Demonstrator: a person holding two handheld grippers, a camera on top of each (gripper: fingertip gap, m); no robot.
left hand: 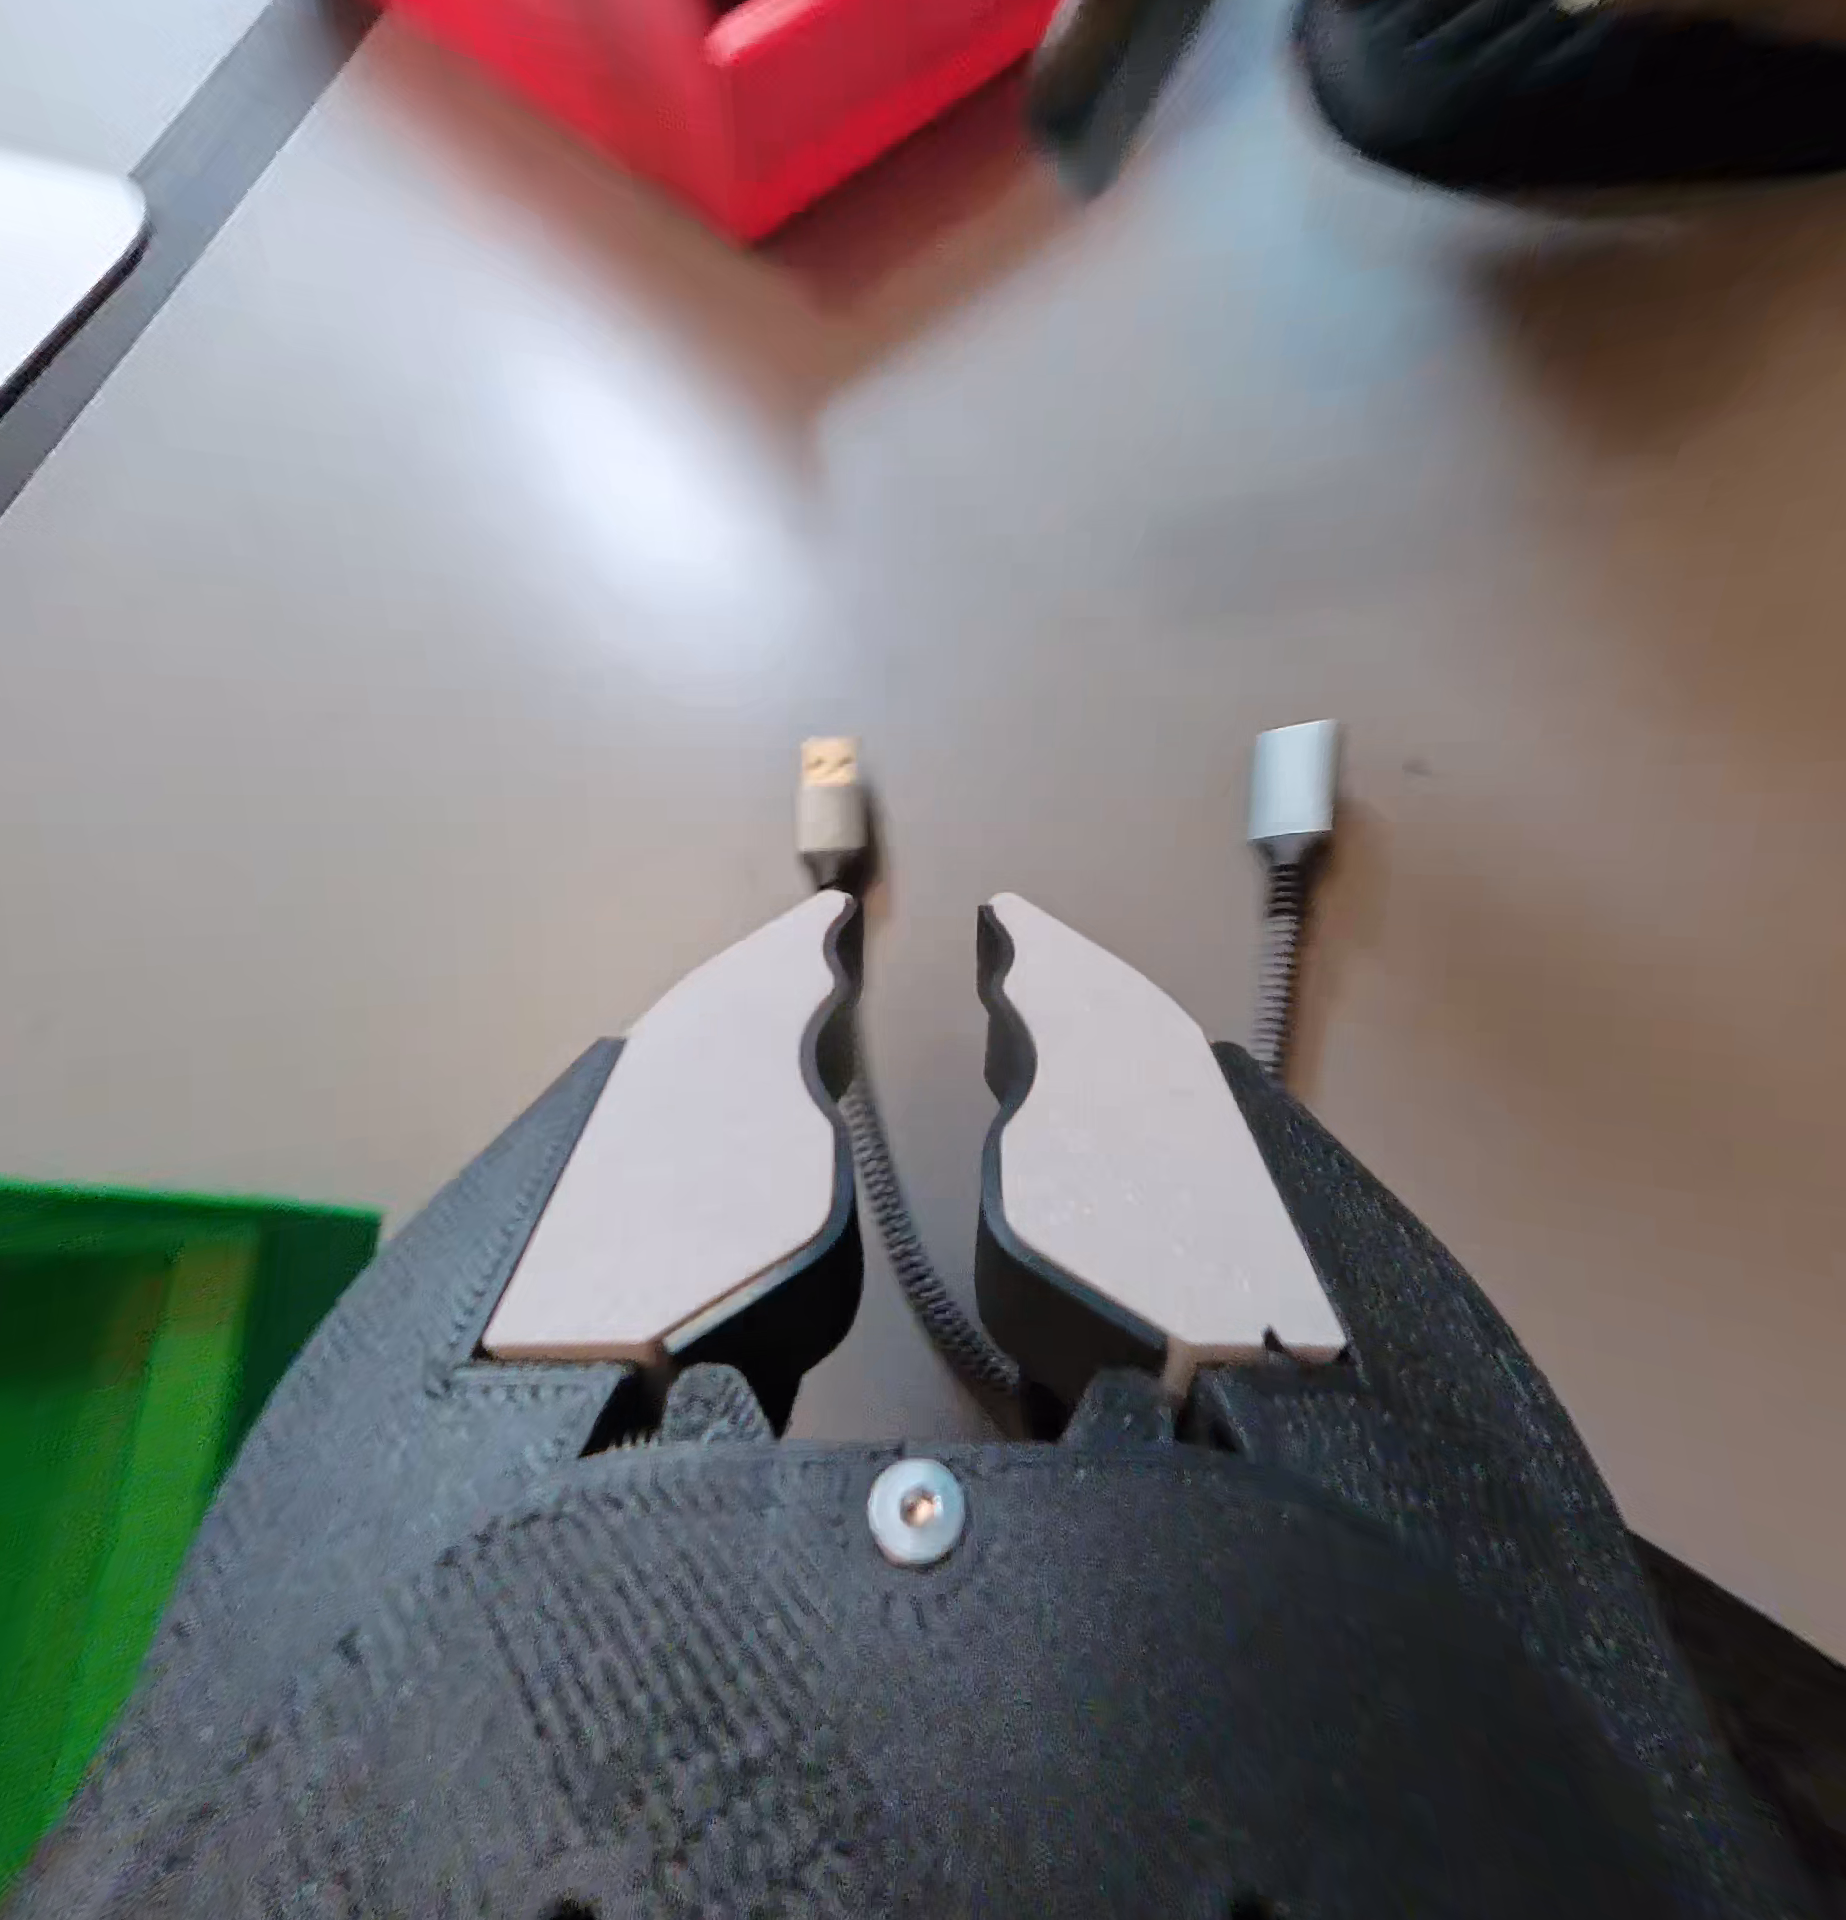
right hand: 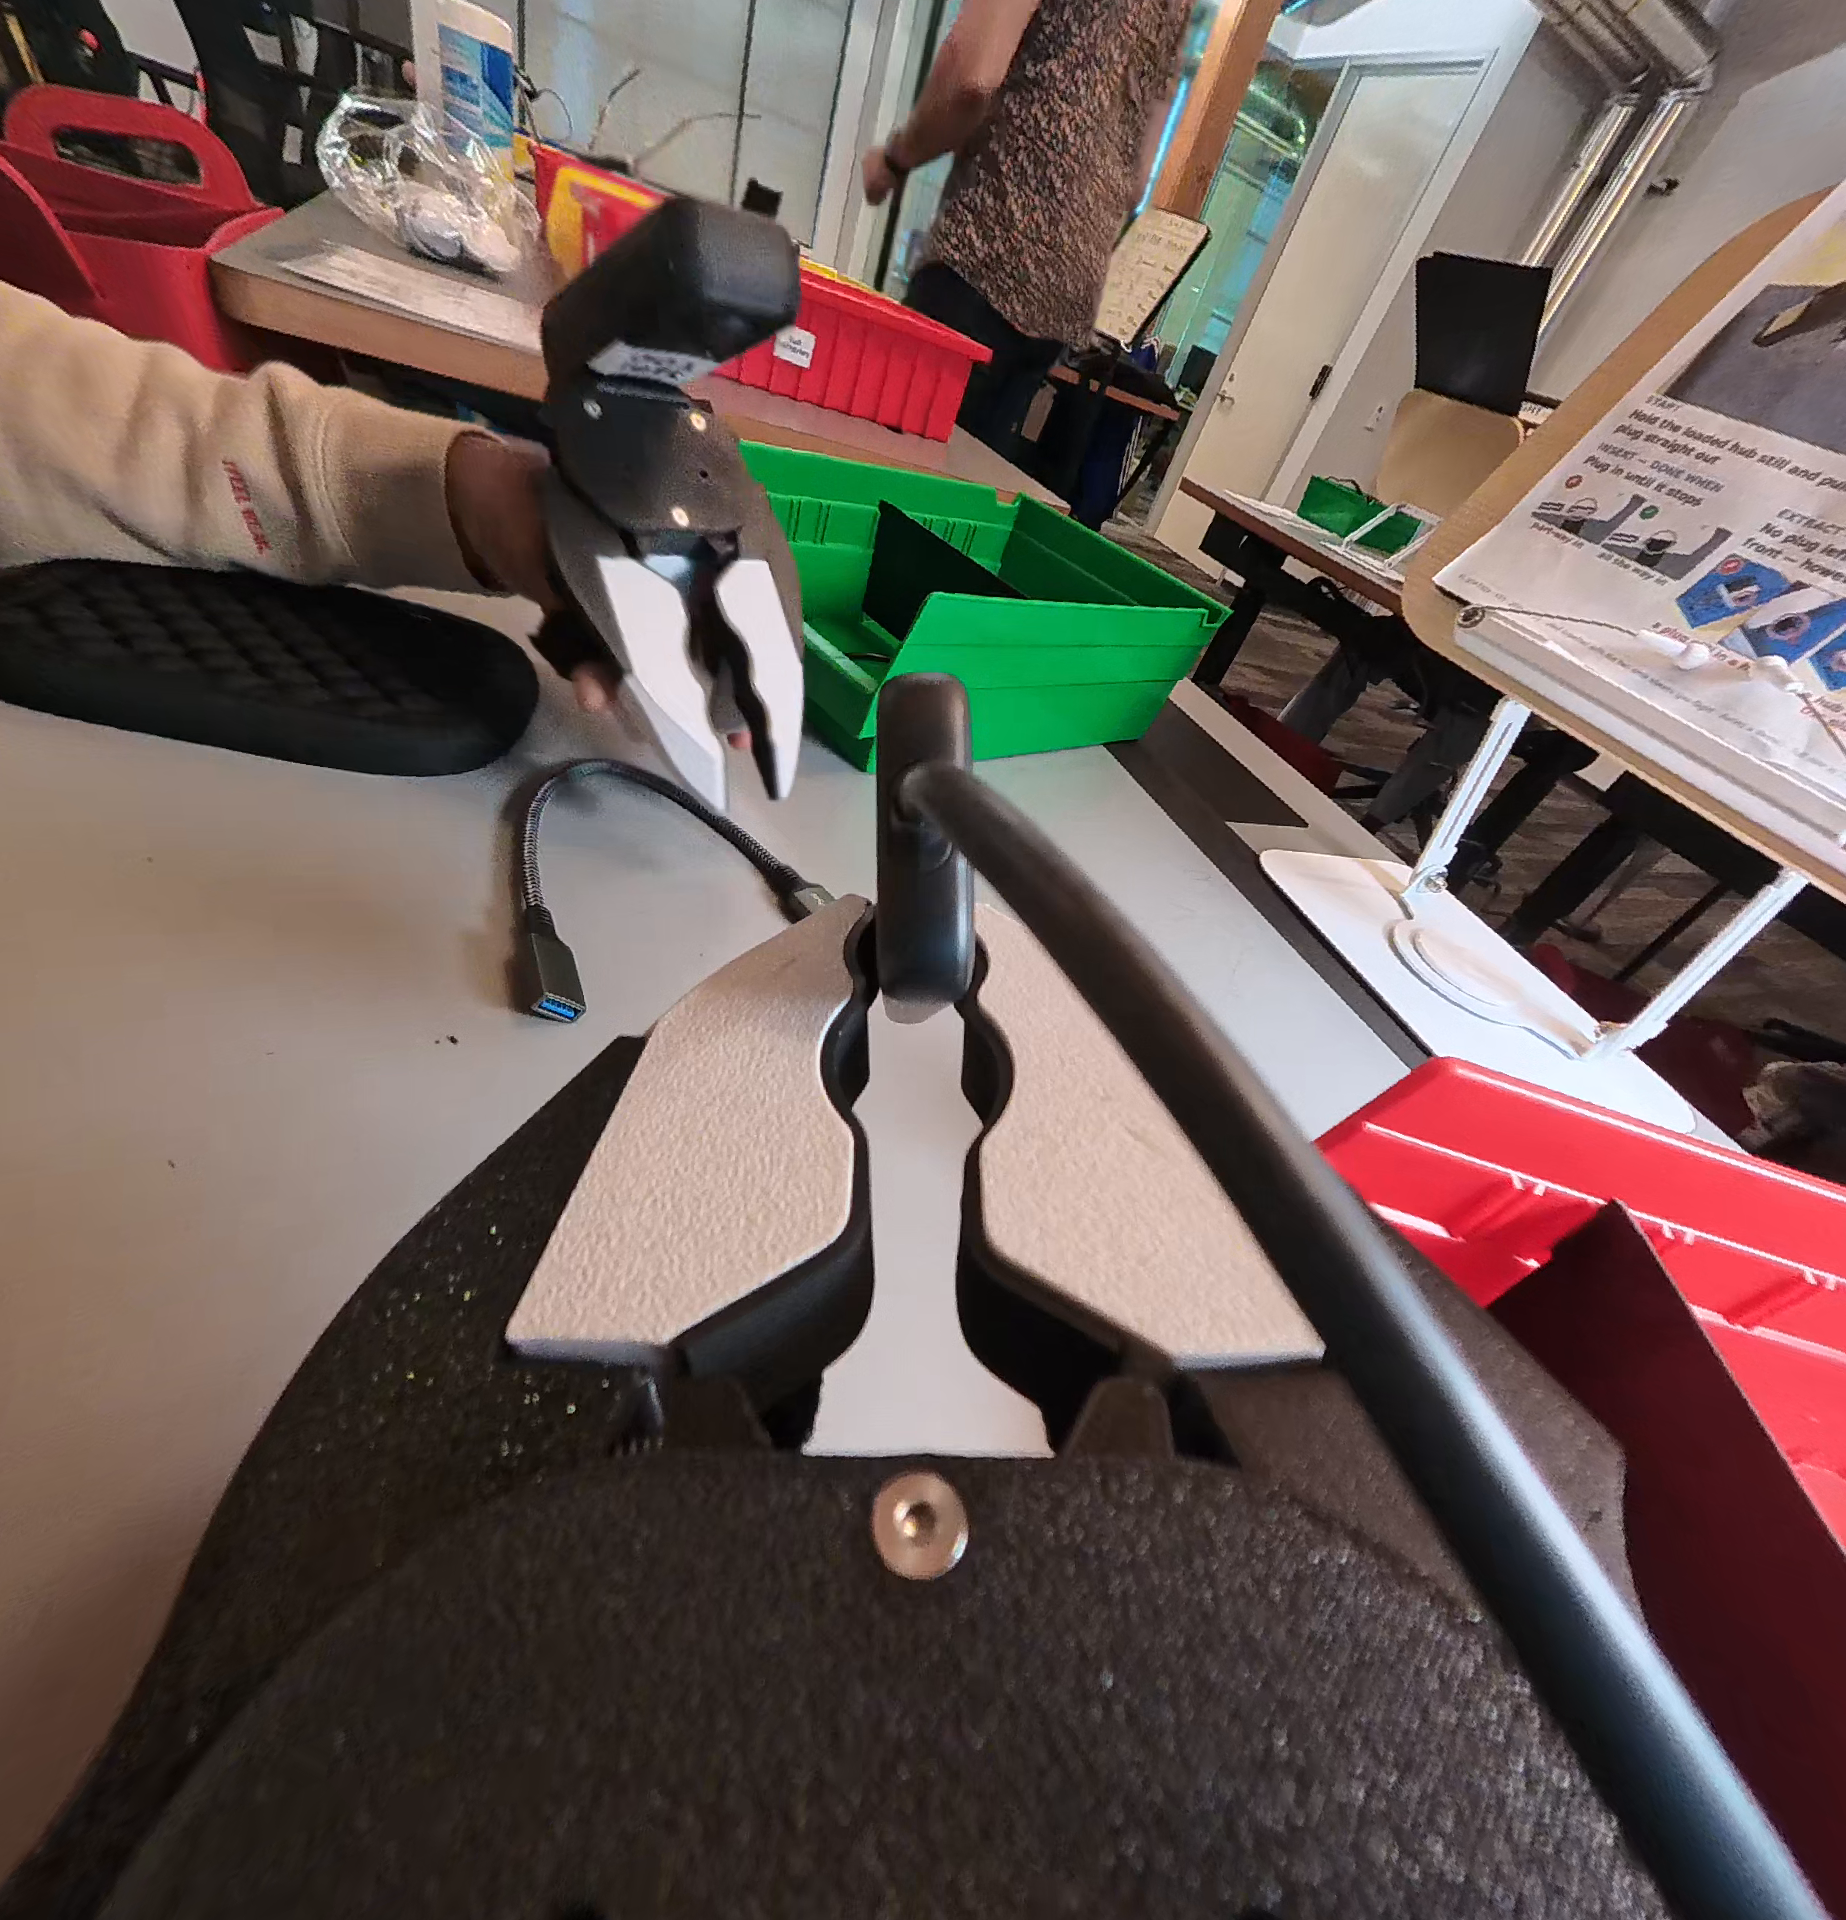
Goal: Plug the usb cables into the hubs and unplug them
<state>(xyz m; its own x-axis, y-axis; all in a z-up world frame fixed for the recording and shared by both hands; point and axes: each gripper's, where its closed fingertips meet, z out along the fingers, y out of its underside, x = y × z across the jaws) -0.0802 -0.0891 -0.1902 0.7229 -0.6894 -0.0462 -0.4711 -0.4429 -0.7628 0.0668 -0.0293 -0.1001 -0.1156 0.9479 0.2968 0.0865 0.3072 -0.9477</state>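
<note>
A short braided USB cable (left hand: 903, 1236) lies on the table. Its grey plug (left hand: 832, 800) and its silver socket end (left hand: 1293, 784) both point away from me. My left gripper (left hand: 917, 914) is open and empty just above this cable, which runs between its fingers. My right gripper (right hand: 924, 935) is shut on a slim black hub (right hand: 924, 831) and holds it upright; the hub's thick black lead (right hand: 1314, 1195) trails back to the right. The right wrist view also shows the left gripper (right hand: 751, 792) hovering open over the braided cable (right hand: 680, 795) and its blue-lined socket end (right hand: 557, 997).
A green bin (right hand: 1054, 644) stands behind the left gripper and shows at lower left (left hand: 98, 1403). A red bin (right hand: 1625, 1195) sits by my right gripper and shows at the top (left hand: 794, 114). A black mesh pad (right hand: 223, 665) lies at left. A white document stand (right hand: 1470, 935) stands at the right edge.
</note>
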